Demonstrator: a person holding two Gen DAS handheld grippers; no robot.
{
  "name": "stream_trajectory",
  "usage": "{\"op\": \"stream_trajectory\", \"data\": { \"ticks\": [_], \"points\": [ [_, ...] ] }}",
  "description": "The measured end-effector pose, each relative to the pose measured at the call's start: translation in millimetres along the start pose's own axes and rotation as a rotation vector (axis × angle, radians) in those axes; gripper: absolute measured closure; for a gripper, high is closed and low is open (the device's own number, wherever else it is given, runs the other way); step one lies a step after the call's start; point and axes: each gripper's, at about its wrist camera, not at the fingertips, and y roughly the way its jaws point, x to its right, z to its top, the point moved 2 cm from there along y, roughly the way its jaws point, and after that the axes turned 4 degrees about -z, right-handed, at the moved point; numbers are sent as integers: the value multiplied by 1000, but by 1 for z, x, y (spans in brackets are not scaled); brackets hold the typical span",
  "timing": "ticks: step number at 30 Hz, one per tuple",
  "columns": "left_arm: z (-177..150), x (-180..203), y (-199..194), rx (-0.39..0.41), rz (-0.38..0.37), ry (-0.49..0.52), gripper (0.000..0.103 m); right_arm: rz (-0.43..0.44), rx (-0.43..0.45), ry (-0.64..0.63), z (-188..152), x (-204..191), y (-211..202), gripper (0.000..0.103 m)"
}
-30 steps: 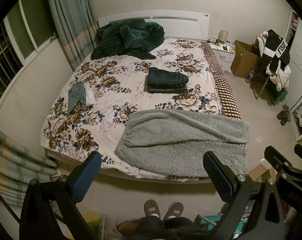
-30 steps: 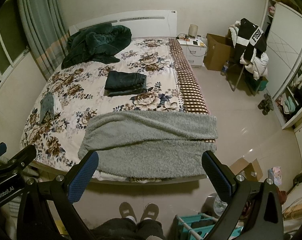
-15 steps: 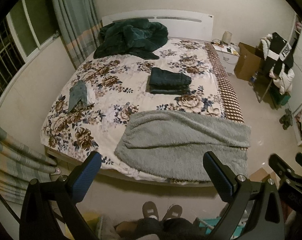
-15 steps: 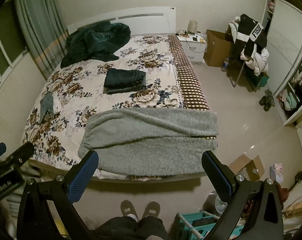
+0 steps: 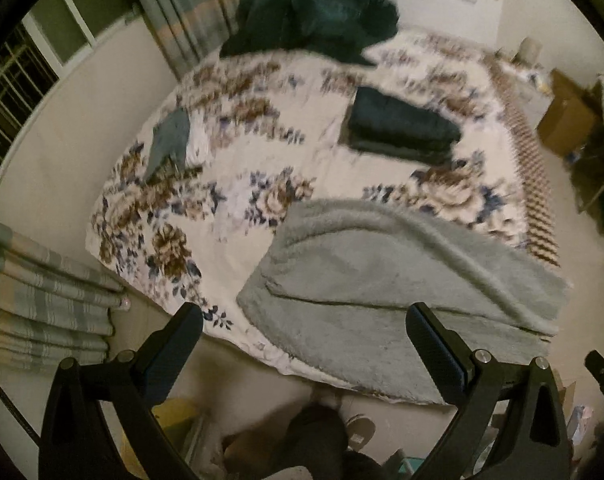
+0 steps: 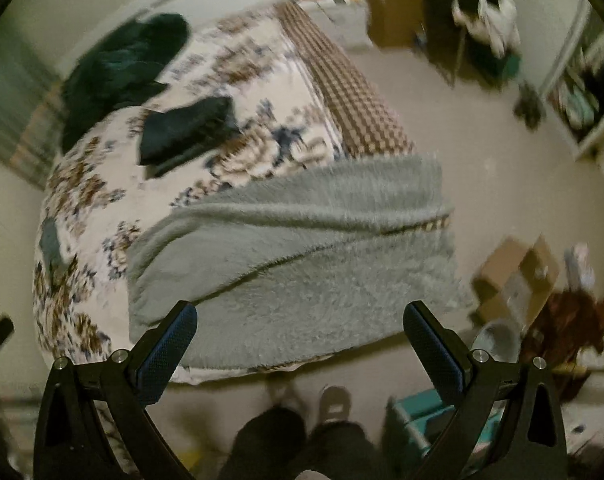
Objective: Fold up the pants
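Both views are now smeared with motion blur and tilted, where half a second ago they were sharp and level: the left wrist view has rolled so the bed (image 5: 262, 184) slants down to the right, and the right wrist view has rolled the other way, with the bed's checked edge running up toward the top. The bed fills more of each frame than before, so both grippers have come closer to it. The grey fleece pants (image 5: 401, 280) lie where they lay earlier, flat across the foot of the floral bedspread, one leg over the other, their near edge hanging over the mattress side. The left gripper (image 5: 303, 344) is spread wide with nothing between its blue pads, hanging above the pants' near edge without touching; the right gripper (image 6: 300, 340) is likewise spread wide and empty over the same edge. The folded dark pants (image 5: 401, 130) remain in the middle of the bed, the dark green blanket (image 5: 313, 20) at the headboard, the small grey garment (image 5: 172, 140) at the bed's left side. The person's slippers (image 6: 333, 400) show on the floor below.
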Motion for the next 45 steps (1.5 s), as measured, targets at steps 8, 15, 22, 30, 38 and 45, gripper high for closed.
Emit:
{"op": "stream_trajectory", "data": {
  "ticks": [8,15,22,30,38,45],
  "points": [
    [62,14,161,-201,19,-50,0,-79,-161,149,89,-6,202,0],
    [116,15,296,-314,61,-79,0,-102,-306,255,141,-21,353,0],
    [141,58,366,-403,-24,-98,0,-74,-396,371,178,-25,443,0],
    [156,152,411,-602,-175,-207,0,-161,-446,491,226,-20,504,0],
    [150,184,465,-681,-20,-226,40,-229,-498,605,229,17,536,4],
    [145,187,453,-564,-46,-187,91,-183,-521,648,220,33,550,66]
  ]
}}
